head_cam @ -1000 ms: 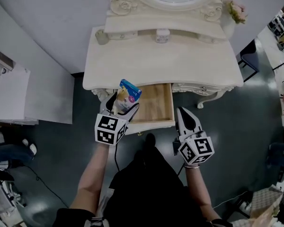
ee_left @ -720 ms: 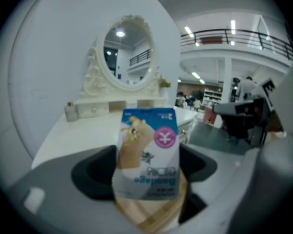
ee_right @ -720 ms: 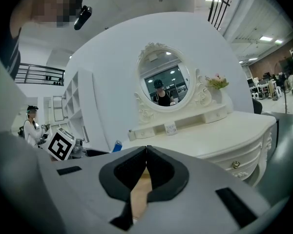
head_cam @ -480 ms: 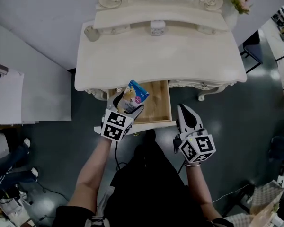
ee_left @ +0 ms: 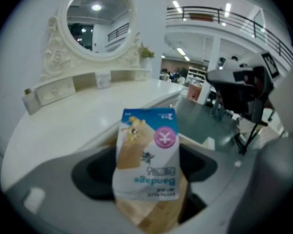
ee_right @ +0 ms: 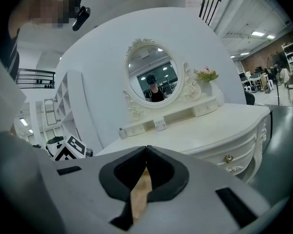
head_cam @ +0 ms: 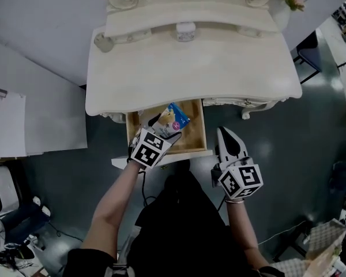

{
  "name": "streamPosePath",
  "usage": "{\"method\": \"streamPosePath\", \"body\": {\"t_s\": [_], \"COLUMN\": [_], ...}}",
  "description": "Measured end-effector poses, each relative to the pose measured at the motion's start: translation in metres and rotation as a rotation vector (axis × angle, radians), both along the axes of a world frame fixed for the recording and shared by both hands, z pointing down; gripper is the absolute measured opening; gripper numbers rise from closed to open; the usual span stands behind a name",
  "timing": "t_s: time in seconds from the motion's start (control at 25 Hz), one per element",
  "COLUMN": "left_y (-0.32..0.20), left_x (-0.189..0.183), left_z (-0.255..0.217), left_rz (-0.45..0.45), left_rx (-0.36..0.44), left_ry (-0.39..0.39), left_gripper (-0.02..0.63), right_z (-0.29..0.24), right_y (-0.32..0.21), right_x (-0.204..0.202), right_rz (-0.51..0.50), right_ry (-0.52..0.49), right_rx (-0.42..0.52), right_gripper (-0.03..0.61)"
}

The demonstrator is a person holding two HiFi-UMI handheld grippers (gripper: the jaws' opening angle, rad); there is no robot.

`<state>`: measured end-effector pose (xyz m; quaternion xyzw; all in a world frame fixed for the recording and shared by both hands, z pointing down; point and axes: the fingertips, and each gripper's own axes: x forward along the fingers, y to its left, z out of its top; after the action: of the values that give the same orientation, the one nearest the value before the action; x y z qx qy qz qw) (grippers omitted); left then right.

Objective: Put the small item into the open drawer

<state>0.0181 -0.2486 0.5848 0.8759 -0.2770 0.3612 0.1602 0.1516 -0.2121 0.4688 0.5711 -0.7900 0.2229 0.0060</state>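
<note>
My left gripper [head_cam: 162, 127] is shut on a small bandage packet [head_cam: 173, 119], white and tan with a blue top and a pink round mark. It holds the packet above the open wooden drawer [head_cam: 191, 139] of the cream dressing table [head_cam: 190, 68]. In the left gripper view the packet [ee_left: 147, 155] fills the space between the jaws, with drawer wood below it. My right gripper [head_cam: 226, 139] is shut and holds nothing, just right of the drawer's front corner; in its own view the jaws [ee_right: 146, 152] meet tip to tip.
An oval mirror [ee_right: 151, 79] with small shelf drawers stands at the table's back, with a flower vase [ee_right: 207, 82] at its right. A white cabinet [head_cam: 11, 126] stands to the left. The floor is dark grey, and the person's black clothing fills the near foreground.
My left gripper has carried the packet rightward and forward, from the drawer's left front corner to over the drawer's inside. The right gripper has barely moved.
</note>
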Motion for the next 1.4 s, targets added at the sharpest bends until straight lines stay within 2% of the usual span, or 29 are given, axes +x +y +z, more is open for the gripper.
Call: {"method": "streamPosePath", "body": {"t_s": [0.12, 0.32, 0.88, 1.24, 1.4], "left_y": [0.001, -0.001, -0.014, -0.018, -0.02], "left_x": [0.009, 0.016, 0.003, -0.001, 0.001], "left_z": [0.01, 0.031, 0.1, 0.122, 0.127], "left_rz": [0.03, 0.086, 0.126, 0.135, 0.145], "left_rx": [-0.048, -0.082, -0.175, -0.198, -0.183], "left_ry": [-0.008, -0.07, -0.242, -0.294, -0.317], "left_gripper": [0.405, 0.405, 0.405, 0.407, 0.407], "right_z": [0.002, 0.004, 0.02, 0.023, 0.025], "right_y": [-0.004, -0.007, -0.011, -0.01, -0.011], "right_x": [0.002, 0.0, 0.011, 0.014, 0.014], "right_rz": [0.003, -0.002, 0.027, 0.036, 0.036], "right_ry": [-0.004, -0.011, -0.005, -0.005, -0.009], "right_rx": [-0.007, -0.014, -0.058, -0.074, -0.074], "right_gripper": [0.005, 0.005, 0.005, 0.005, 0.005]}}
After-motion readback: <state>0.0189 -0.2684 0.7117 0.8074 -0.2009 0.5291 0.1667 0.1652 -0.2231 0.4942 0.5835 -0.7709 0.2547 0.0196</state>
